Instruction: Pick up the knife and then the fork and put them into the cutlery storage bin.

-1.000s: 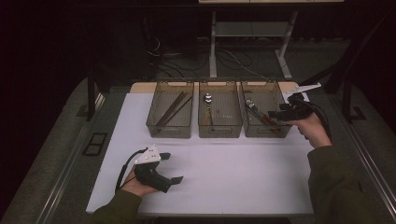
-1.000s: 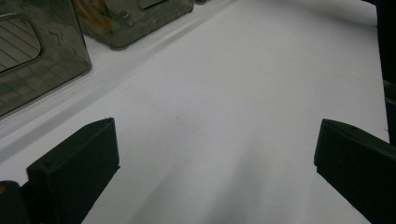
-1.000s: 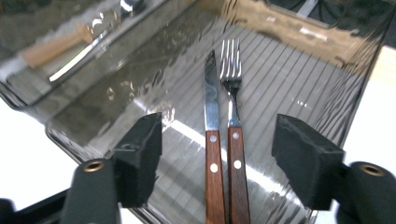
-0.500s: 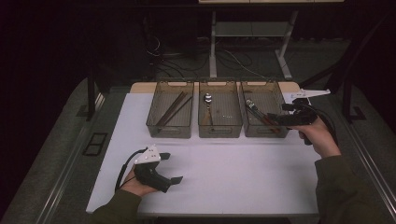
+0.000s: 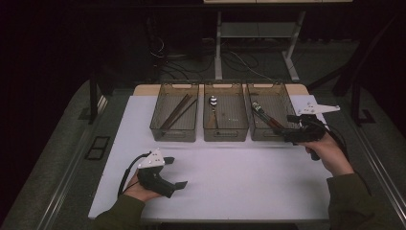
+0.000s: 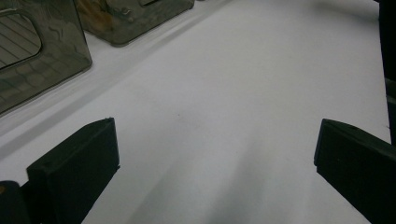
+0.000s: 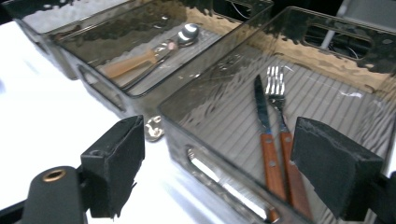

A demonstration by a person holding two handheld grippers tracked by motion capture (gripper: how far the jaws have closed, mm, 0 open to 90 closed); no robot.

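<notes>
Three smoky clear bins stand in a row at the back of the white table (image 5: 249, 191). The right bin (image 5: 281, 103) holds a wood-handled knife (image 7: 262, 116) and fork (image 7: 276, 86) lying side by side. My right gripper (image 5: 286, 128) hovers at that bin's front right corner, pointing left. In the right gripper view it (image 7: 224, 144) is open, nothing is between the jaws, and they have just been opening. My left gripper (image 5: 177, 171) rests low at the front left, and the left gripper view shows it (image 6: 215, 154) open over bare table.
The middle bin (image 5: 225, 132) holds a spoon (image 7: 149, 56) with a wooden handle. Chopsticks (image 5: 176, 111) lie in the left bin (image 5: 173, 133). A small shiny metal piece (image 7: 153, 129) sits between the middle and right bins' bases. Table legs and cables stand beyond the table.
My right hand has drawn its gripper back from above the right bin toward the near side. The left hand has stayed put.
</notes>
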